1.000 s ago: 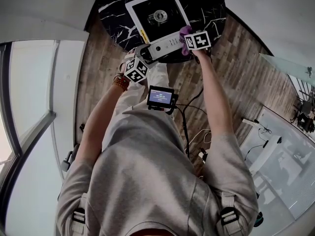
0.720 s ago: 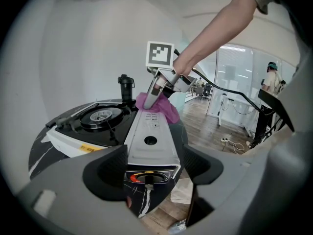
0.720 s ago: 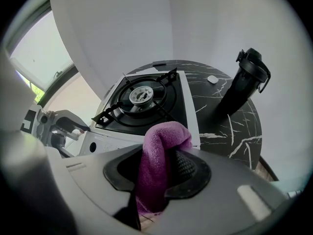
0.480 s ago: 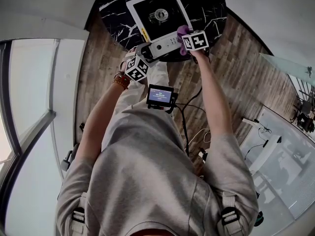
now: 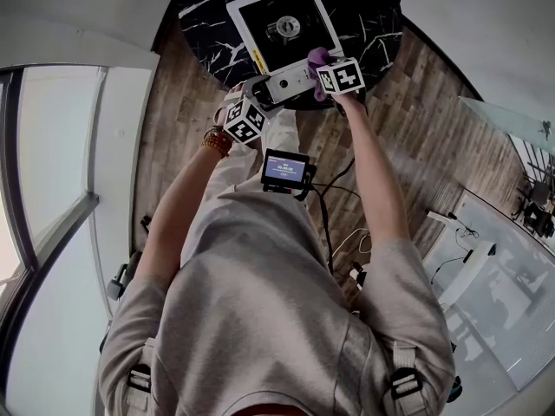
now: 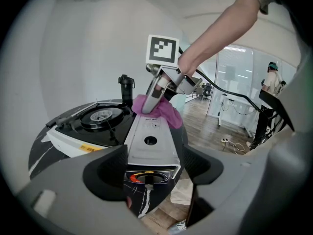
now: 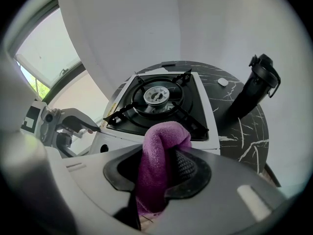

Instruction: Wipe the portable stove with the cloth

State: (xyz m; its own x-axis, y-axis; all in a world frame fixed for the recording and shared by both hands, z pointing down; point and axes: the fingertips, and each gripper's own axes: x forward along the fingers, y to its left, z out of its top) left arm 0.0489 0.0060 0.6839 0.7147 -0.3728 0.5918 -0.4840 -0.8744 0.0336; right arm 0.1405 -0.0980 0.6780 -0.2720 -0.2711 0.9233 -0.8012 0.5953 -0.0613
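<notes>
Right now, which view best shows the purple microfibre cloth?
Right gripper view: the purple microfibre cloth fills centre frame, clamped in the right gripper. Left gripper view shows it bunched on the white portable stove; head view, barely.

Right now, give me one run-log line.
left hand-held gripper: clamping portable stove | right hand-held gripper: gripping cloth | cloth: against stove's white panel

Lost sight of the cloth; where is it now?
In the head view, the cloth sits at the portable stove's near right corner, clamped in the right hand-held gripper.
</notes>
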